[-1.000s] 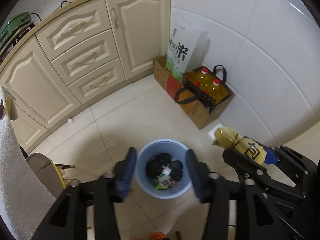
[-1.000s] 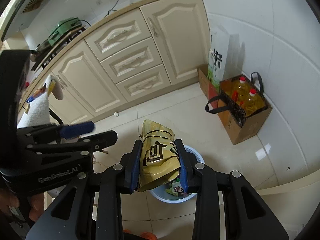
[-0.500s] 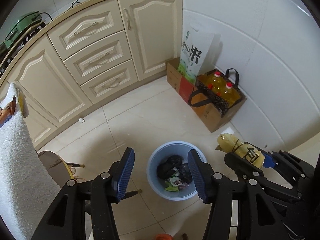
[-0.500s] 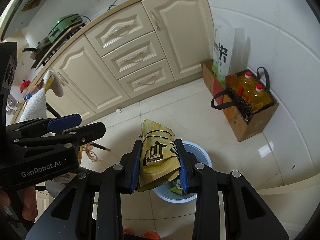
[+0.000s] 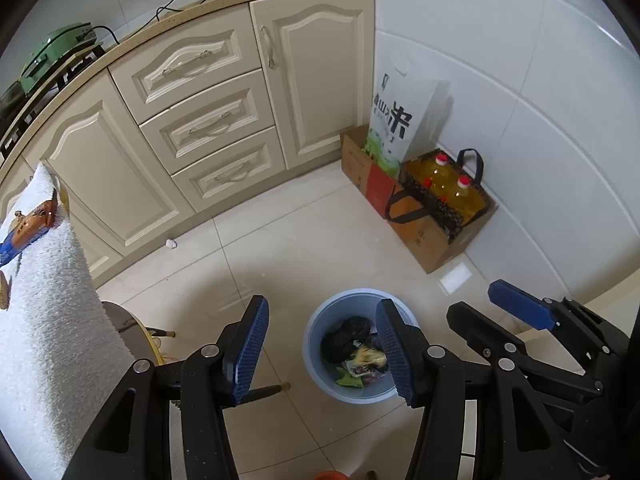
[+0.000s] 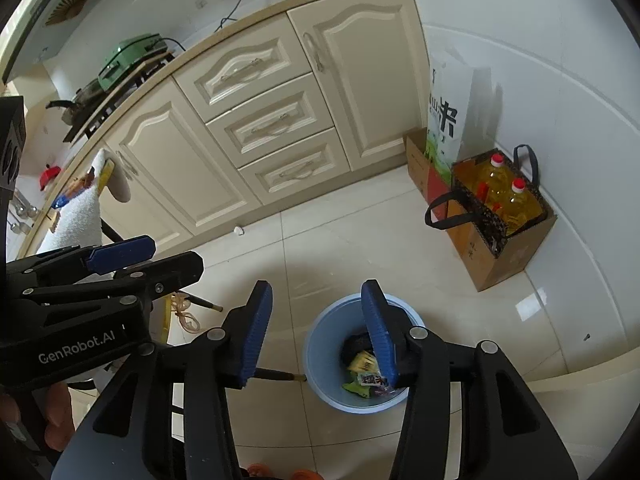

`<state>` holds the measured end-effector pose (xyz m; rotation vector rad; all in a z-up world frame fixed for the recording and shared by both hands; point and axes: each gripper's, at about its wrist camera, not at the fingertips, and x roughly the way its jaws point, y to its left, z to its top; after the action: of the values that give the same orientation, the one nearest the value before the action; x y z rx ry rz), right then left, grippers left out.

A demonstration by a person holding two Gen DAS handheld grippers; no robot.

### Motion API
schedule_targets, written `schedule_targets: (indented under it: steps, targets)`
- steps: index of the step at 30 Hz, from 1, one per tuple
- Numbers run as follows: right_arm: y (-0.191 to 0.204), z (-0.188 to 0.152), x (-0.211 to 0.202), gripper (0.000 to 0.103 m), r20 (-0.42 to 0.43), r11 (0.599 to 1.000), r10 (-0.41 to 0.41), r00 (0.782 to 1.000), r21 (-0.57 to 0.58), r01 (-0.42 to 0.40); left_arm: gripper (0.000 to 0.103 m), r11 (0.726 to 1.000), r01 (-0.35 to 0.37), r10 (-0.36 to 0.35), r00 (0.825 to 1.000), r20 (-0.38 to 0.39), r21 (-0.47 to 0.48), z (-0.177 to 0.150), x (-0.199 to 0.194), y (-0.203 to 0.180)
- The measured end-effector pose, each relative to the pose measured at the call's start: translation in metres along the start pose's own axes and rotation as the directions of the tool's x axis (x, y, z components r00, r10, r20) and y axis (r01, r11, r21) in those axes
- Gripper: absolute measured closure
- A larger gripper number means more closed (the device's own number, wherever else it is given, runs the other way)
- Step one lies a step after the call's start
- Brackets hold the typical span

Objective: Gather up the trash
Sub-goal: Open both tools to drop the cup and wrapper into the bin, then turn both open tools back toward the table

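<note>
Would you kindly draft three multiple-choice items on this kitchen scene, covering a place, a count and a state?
1. Where does the blue bin stand?
A. on the counter
B. on the tiled floor
C. inside the cardboard box

2. How many red-capped oil bottles sit in the carrier bag?
A. one
B. two
C. four

3. What is between the right gripper's jaws?
A. a yellow packet
B. a towel
C. nothing

Answers:
1 B, pale tiles surround its base.
2 B, two red caps show side by side.
3 C, the jaws have just been opening and stand apart, empty, above the bin, where trash lies.
</note>
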<state>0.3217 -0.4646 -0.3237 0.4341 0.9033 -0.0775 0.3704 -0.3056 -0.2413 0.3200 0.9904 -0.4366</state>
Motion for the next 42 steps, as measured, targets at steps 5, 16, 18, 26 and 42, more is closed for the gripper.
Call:
schedule_targets:
  steps: [5,16,18,26,42]
  targets:
    - [0.007,0.002,-0.017,0.055,0.018,1.0,-0.009,1.0,-0.002,0.009,0.051,1.0,0.009,-0.009,1.0,0.025,-0.005,-0.005,-0.021,0.002]
    - [0.062,0.012,-0.077,0.047,0.115,0.998,0.006,0.993,-0.065,0.001,0.049,0.999,0.03,-0.024,0.985,0.17,-0.033,-0.042,-0.124,0.044]
    - [0.079,0.014,-0.086,0.046,0.131,0.997,0.015,0.991,-0.083,-0.004,0.044,0.998,0.029,-0.019,0.978,0.207,-0.046,-0.053,-0.147,0.059]
    - [0.157,0.021,-0.103,0.018,0.186,0.983,0.056,0.981,-0.182,-0.022,0.023,0.991,-0.003,0.048,0.944,0.328,-0.136,-0.104,-0.224,0.138]
    - [0.251,0.042,-0.022,0.01,0.1,0.954,0.072,0.992,-0.298,-0.04,0.018,0.934,-0.098,0.174,0.965,0.197,-0.344,-0.145,-0.197,0.27]
